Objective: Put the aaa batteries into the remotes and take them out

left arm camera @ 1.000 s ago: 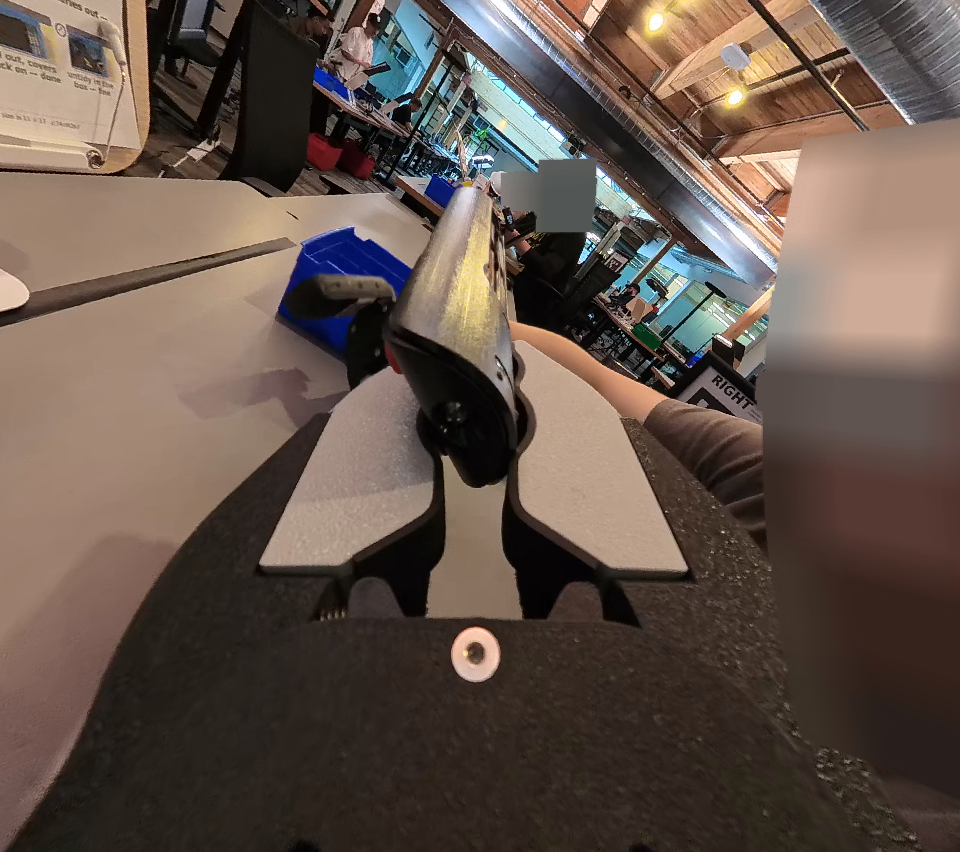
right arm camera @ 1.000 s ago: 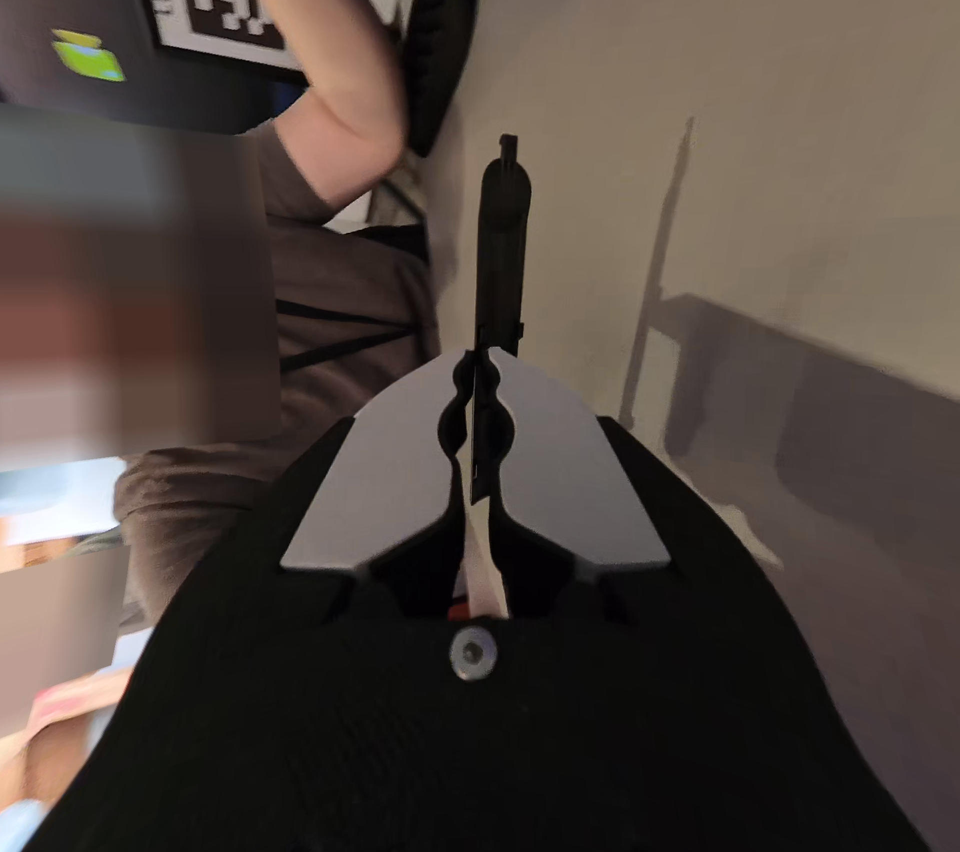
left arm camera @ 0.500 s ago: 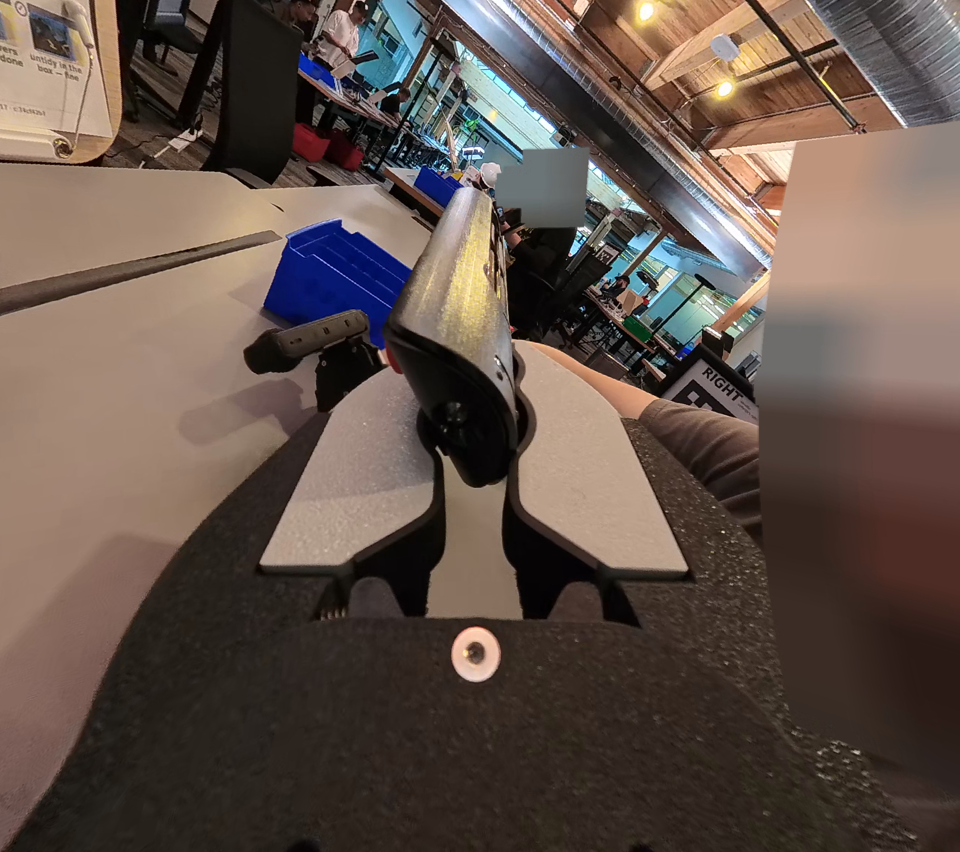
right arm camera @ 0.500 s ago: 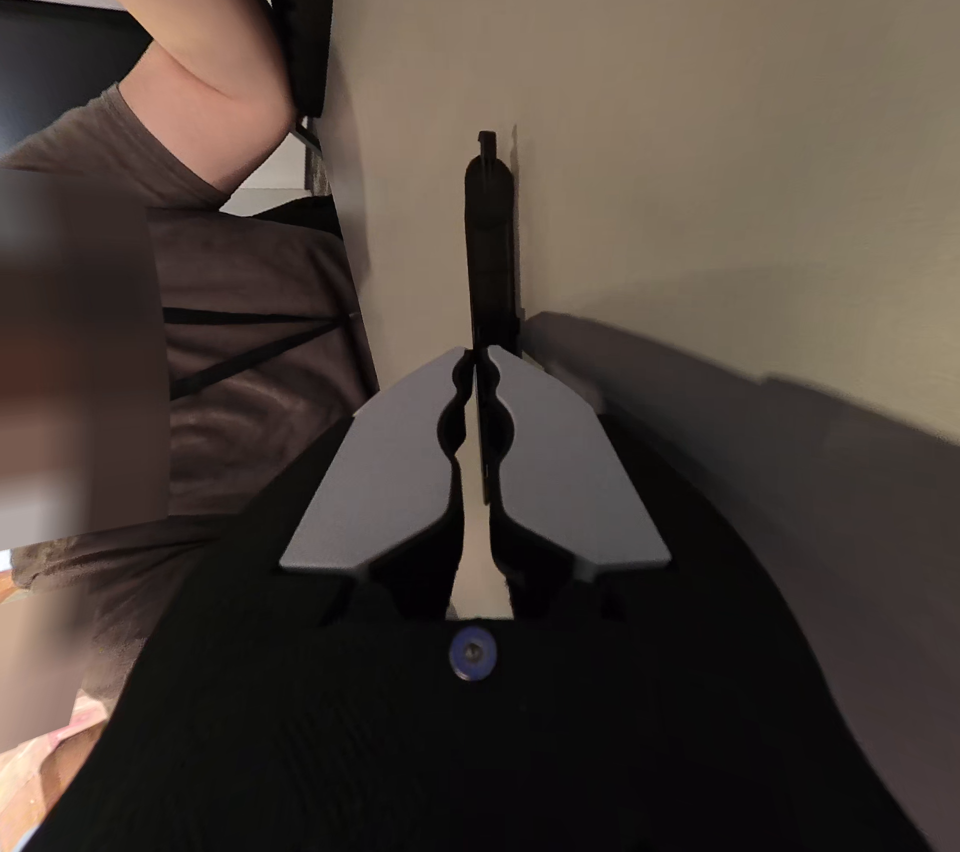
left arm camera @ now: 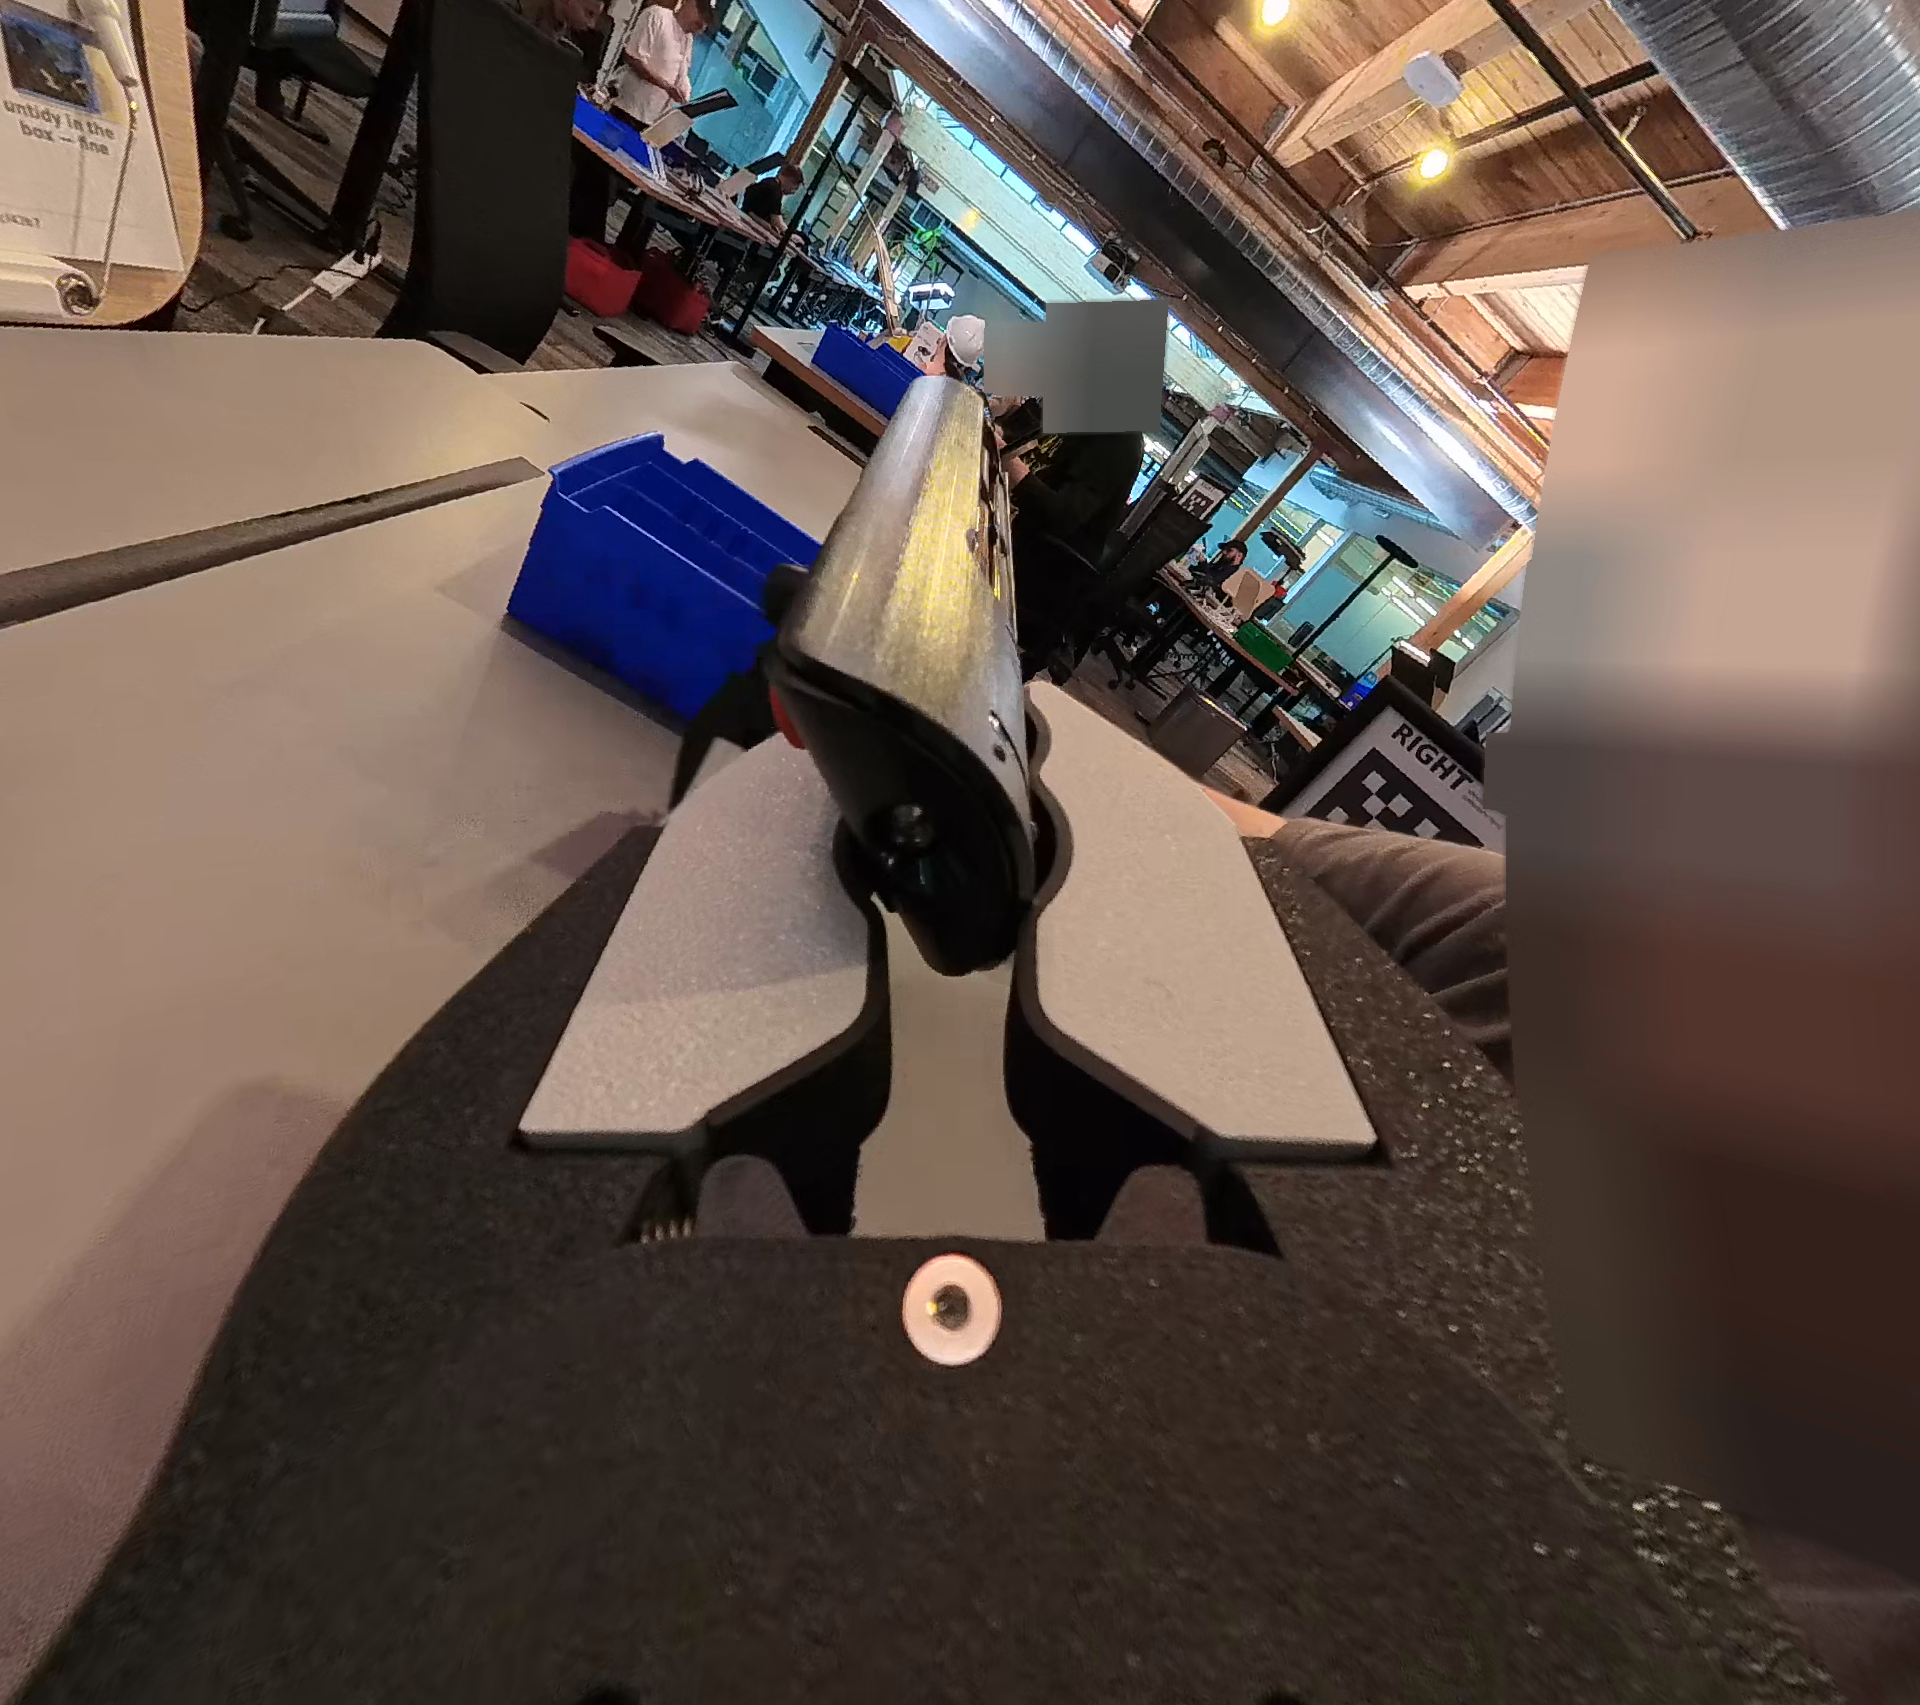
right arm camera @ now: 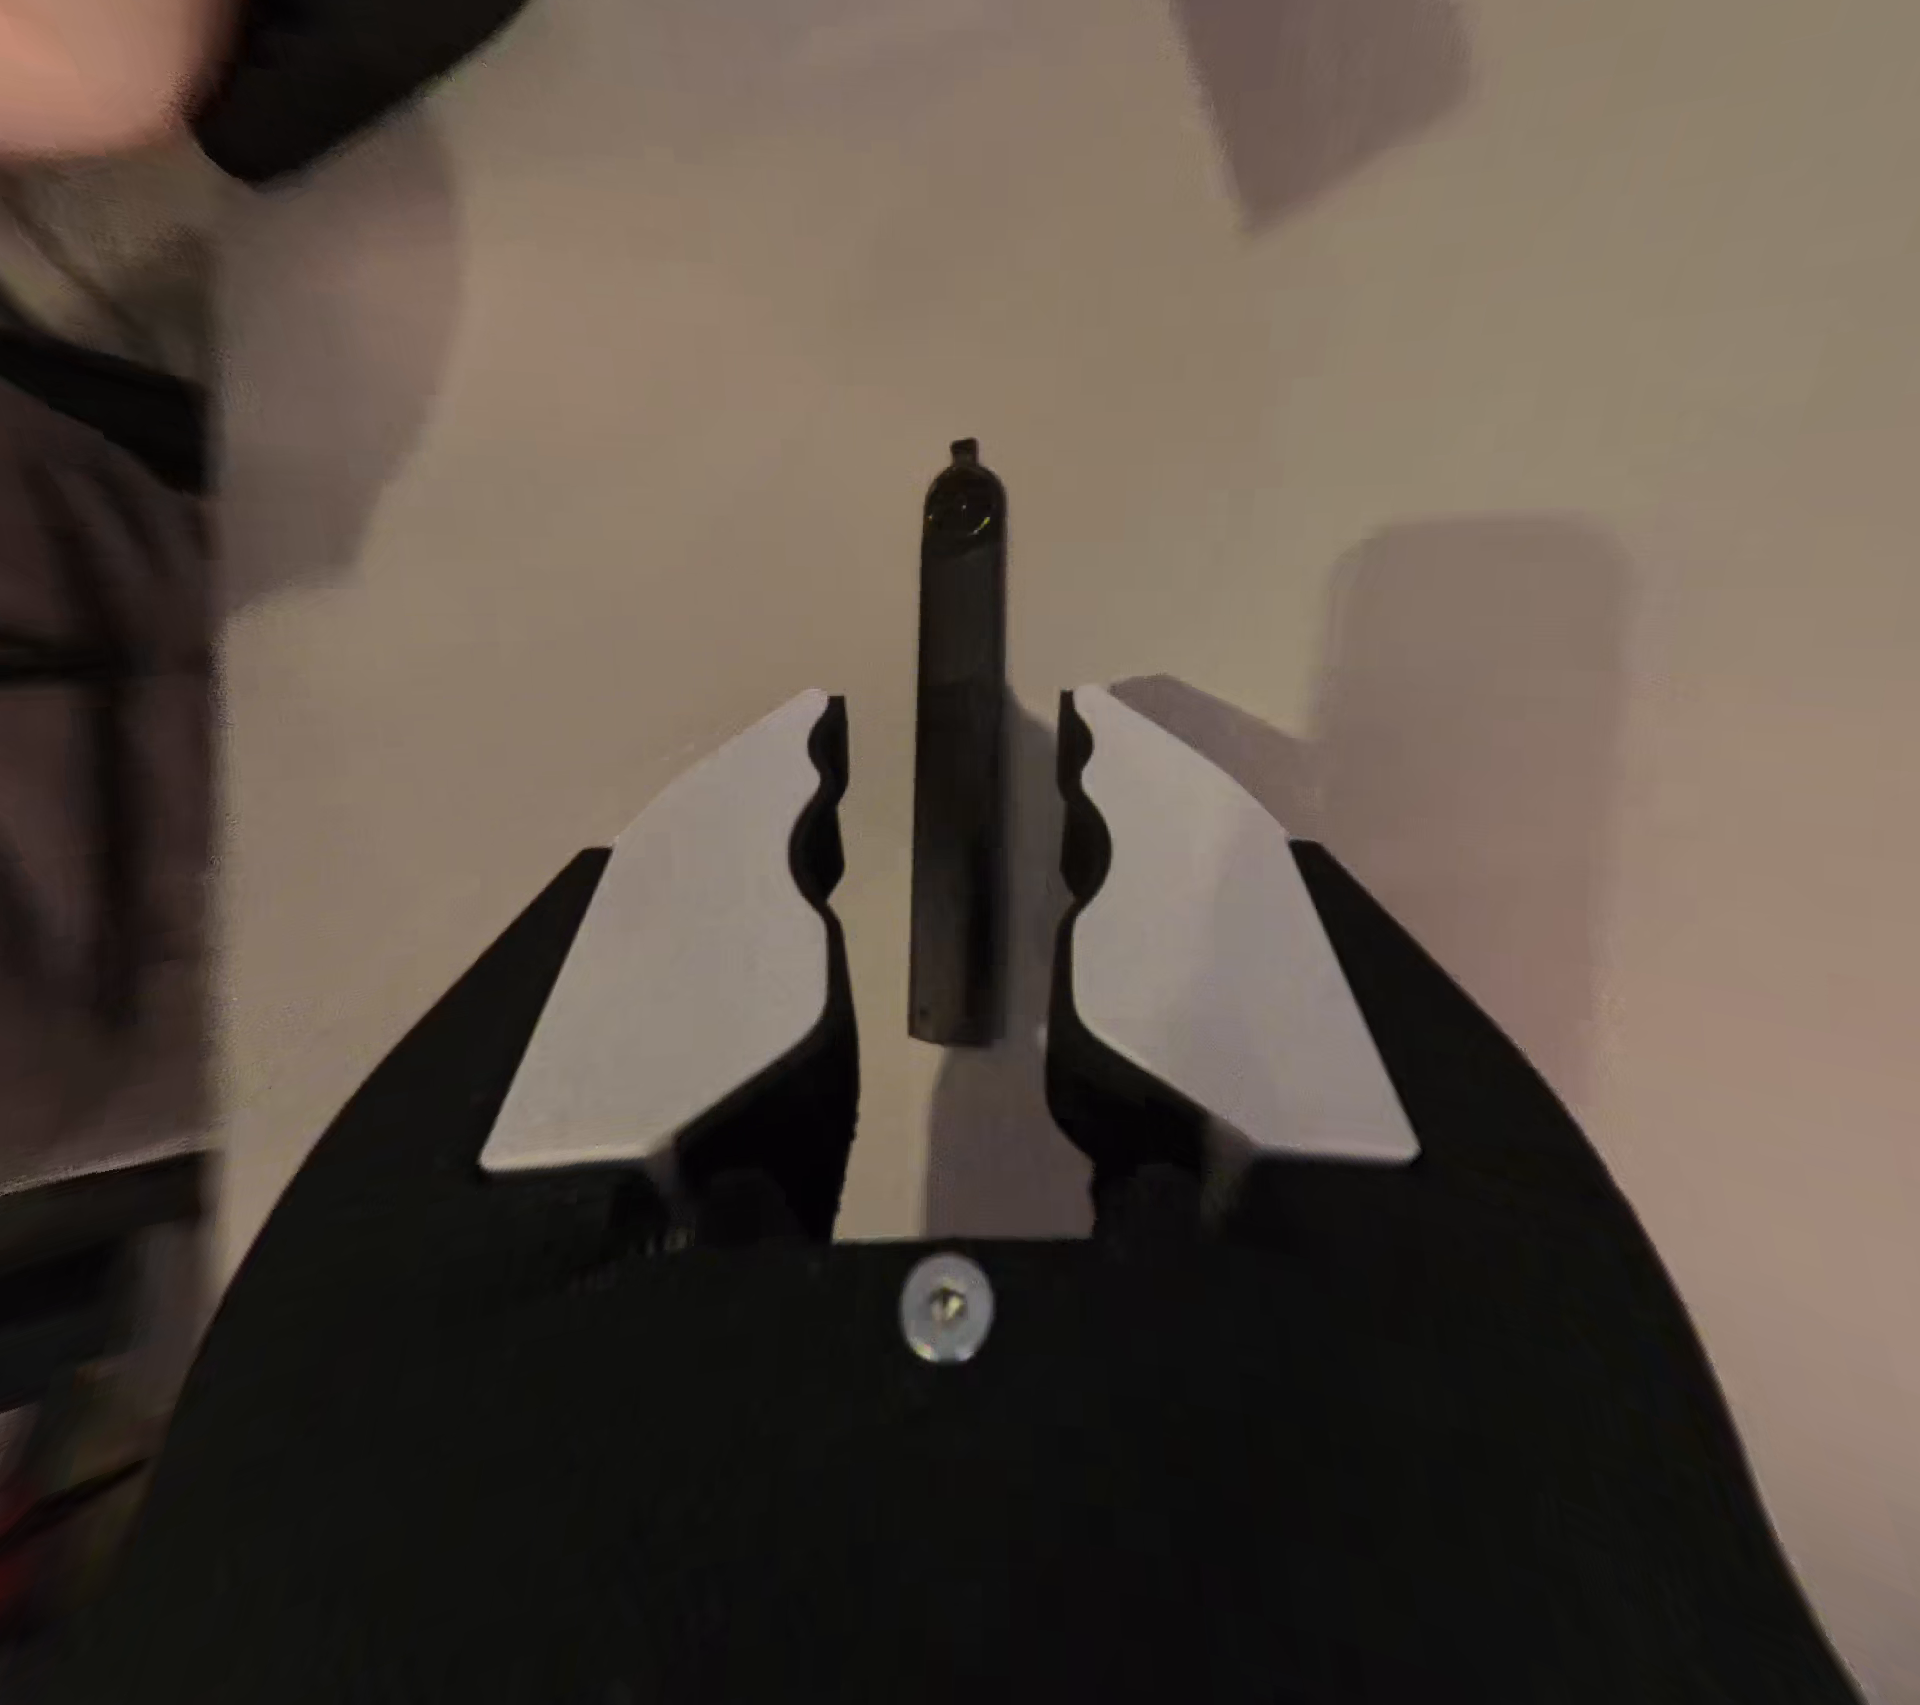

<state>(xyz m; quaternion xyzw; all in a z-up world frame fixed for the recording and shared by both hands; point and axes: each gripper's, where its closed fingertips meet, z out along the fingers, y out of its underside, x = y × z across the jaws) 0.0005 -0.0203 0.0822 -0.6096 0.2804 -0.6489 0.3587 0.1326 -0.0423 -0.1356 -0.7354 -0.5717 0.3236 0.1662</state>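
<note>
The left gripper [left arm camera: 951, 824] is clamped on the remote [left arm camera: 914, 668], rigid, glossy, likely slippery; the right gripper [right arm camera: 954, 808], fingers apart, straddles the thin, light battery cover [right arm camera: 958, 762].

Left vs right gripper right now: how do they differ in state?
The left gripper has its jaws shut on the black remote, lifted above the table. The right gripper has its jaws open, with a thin black cover piece in the gap, touching neither jaw. Both have grey fingers on black bodies.
</note>
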